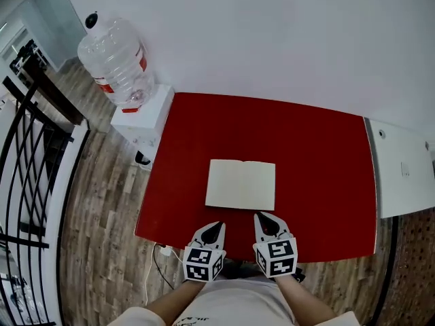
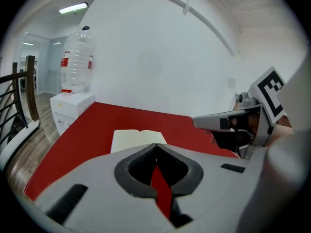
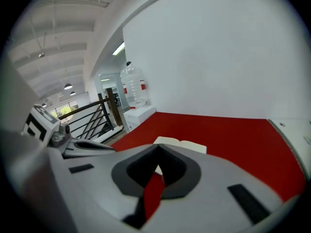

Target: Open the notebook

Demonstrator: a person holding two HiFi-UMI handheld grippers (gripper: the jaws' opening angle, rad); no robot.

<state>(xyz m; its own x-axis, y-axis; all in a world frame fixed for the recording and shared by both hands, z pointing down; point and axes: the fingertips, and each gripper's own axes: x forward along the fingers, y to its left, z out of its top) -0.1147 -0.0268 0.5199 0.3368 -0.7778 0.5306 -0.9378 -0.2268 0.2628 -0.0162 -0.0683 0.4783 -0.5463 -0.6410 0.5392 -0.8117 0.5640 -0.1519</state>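
Observation:
The notebook (image 1: 241, 185) lies open and flat on the red table (image 1: 319, 175), showing two blank cream pages. It also shows in the left gripper view as the notebook (image 2: 137, 139) and in the right gripper view as the notebook (image 3: 181, 144). Both grippers hover side by side near the table's front edge, short of the notebook and apart from it. My left gripper (image 1: 217, 225) is shut with nothing in it, its tips meeting (image 2: 155, 145). My right gripper (image 1: 266, 217) is also shut and empty, tips together (image 3: 158, 148).
A white water dispenser (image 1: 141, 119) with a clear bottle (image 1: 115, 61) stands at the table's left end. A dark railing (image 1: 27, 148) runs along the far left. A white cabinet (image 1: 402, 175) abuts the table's right end. A cable lies on the wooden floor (image 1: 102, 209).

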